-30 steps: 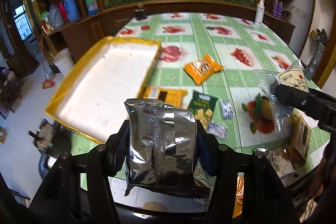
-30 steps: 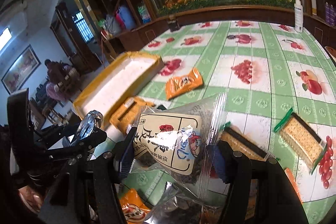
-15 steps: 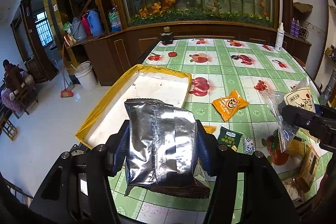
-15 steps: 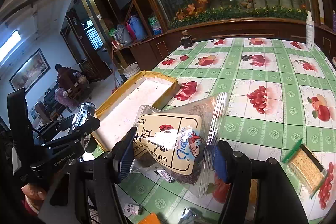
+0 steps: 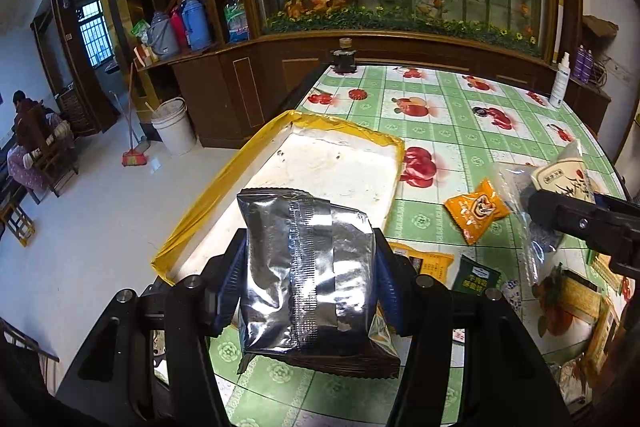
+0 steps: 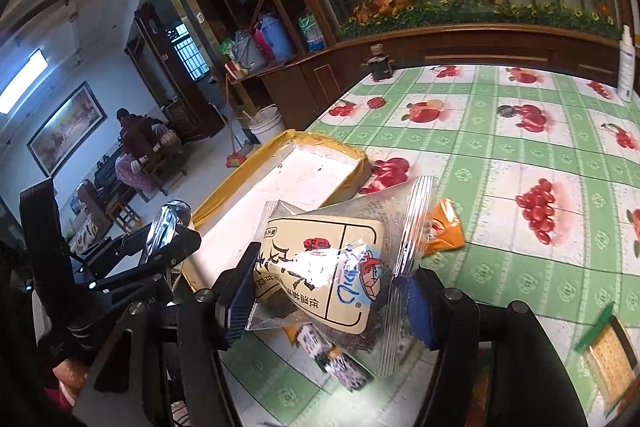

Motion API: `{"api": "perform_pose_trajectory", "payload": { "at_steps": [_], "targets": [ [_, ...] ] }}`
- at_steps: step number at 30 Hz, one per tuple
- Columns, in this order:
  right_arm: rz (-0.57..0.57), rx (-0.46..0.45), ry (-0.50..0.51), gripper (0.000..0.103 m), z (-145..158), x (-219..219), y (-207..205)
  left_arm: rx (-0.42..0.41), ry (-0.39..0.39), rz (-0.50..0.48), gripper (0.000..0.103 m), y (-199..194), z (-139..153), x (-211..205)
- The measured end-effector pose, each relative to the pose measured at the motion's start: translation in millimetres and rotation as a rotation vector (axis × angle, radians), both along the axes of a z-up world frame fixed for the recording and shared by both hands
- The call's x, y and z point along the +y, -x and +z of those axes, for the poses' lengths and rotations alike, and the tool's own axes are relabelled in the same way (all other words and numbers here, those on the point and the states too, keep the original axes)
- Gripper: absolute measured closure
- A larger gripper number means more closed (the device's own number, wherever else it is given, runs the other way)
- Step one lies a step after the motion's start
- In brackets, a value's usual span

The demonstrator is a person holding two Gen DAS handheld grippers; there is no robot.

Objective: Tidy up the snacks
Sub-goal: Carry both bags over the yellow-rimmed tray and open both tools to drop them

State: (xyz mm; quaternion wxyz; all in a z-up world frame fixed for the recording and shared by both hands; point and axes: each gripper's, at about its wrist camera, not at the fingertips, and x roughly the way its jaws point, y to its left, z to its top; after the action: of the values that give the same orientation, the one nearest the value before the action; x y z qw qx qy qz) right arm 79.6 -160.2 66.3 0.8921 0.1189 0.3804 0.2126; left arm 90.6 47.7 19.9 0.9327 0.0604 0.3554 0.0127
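Both fisheye views are bright and mostly sharp, bending straight lines hard toward dark, vignetted corners. Daylight glares off the silver foil packet (image 5: pixel 308 267) and the clear wrapper (image 6: pixel 340 263). A ceiling light (image 6: pixel 24 79) glows left of the wrapper; a small packet (image 6: pixel 336 359) below it is motion-blurred.

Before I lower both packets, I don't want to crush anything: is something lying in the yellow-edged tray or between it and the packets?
Nothing visible blocks it. The tray holds no snacks. The silver packet and the clear-wrapped packet are above its near end; the orange packet lies outside on the tablecloth.
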Motion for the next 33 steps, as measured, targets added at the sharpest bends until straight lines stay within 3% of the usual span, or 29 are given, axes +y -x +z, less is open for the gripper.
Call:
{"api": "perform_pose_trajectory", "payload": {
  "at_steps": [10, 17, 23, 33],
  "targets": [
    [0.141, 0.083, 0.002, 0.037, -19, 71, -81, 0.125, 0.063, 0.070, 0.046, -44, -31, 34],
    [0.224, 0.178, 0.099, 0.037, -63, 131, -136, 0.208, 0.100, 0.105, 0.046, -64, -54, 47],
    [0.260, 0.226, 0.132, 0.037, -91, 153, -152, 0.245, 0.099, 0.120, 0.046, -69, -68, 51],
    [0.263, 0.196, 0.227, 0.034, -91, 166, -153, 0.256, 0.075, 0.119, 0.046, -72, -73, 48]
  ]
}}
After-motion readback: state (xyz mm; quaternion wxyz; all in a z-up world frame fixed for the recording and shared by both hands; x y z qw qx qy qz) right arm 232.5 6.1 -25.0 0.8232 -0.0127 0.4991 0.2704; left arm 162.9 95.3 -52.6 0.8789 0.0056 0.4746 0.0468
